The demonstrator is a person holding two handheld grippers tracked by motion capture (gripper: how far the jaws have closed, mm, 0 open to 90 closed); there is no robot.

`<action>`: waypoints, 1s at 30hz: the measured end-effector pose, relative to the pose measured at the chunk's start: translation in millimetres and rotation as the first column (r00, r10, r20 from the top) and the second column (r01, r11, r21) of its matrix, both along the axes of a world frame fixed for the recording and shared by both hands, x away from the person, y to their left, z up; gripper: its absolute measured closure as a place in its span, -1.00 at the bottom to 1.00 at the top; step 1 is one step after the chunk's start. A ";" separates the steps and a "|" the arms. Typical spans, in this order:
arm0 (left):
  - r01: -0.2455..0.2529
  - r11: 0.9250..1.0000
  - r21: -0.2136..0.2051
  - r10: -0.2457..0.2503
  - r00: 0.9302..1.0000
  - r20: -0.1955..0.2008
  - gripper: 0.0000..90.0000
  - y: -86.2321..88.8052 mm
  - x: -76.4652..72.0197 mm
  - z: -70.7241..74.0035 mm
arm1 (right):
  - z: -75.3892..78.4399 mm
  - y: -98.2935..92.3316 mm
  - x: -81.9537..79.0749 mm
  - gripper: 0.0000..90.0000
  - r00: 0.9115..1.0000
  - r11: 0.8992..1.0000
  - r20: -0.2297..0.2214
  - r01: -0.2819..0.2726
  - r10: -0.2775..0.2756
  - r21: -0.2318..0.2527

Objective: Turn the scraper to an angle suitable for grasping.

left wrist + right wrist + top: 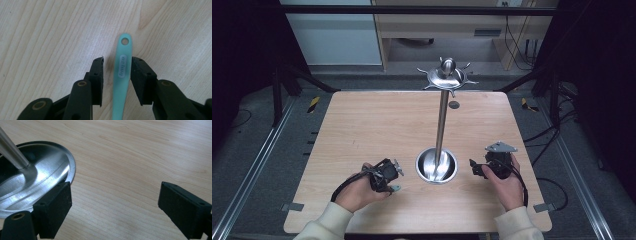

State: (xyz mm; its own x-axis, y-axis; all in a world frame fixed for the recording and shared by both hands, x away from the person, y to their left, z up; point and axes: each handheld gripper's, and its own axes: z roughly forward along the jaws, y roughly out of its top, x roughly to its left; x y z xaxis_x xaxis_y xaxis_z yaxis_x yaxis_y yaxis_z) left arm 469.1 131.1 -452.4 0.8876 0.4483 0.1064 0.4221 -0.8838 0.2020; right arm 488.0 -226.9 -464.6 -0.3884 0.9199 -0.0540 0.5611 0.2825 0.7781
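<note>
A teal handle [122,72] with a hole at its tip lies on the wooden table [362,125], between the jaws of my left gripper [117,75]. The jaws stand apart: there is a gap on the left pad's side, and the right pad is at the handle's edge. In the high view the left gripper [390,181] points down at the table, left of a metal stand's round base [437,169]. My right gripper [473,168] sits to the right of that base, open wide with bare wood between its pads [115,202].
The stand's thin pole [442,120] rises from the dish-like base [45,177] to a round top with several hooks [447,76]. A small dark disc [454,104] lies on the table's far side. Black frame rails and cables surround the table.
</note>
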 end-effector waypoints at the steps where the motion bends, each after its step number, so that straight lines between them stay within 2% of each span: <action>1: -0.001 1.000 0.001 0.001 1.000 0.000 0.39 -1.1 -0.2 -0.7 | 0.0 0.0 0.1 -0.73 1.000 1.000 -0.001 0.000 0.000 0.000; 4: 0.011 1.000 0.005 -0.011 1.000 -0.003 0.35 -5.0 -1.3 -3.5 | -0.1 0.2 0.1 -0.73 1.000 1.000 -0.001 0.000 0.000 0.001; 10: 0.002 1.000 0.010 -0.002 1.000 -0.006 0.38 -5.1 1.4 -3.8 | -0.1 0.1 0.1 -0.73 1.000 1.000 -0.001 -0.003 0.003 -0.001; 13: 0.013 1.000 0.010 -0.013 1.000 -0.027 0.37 -4.7 1.4 -4.2 | -0.1 0.0 0.2 -0.73 1.000 1.000 0.001 -0.002 0.002 -0.002; 30: 0.032 0.999 0.016 -0.031 0.998 -0.057 0.44 -4.2 5.4 -7.8 | 0.3 -0.4 -0.2 -0.73 1.000 1.000 0.002 0.002 -0.002 -0.001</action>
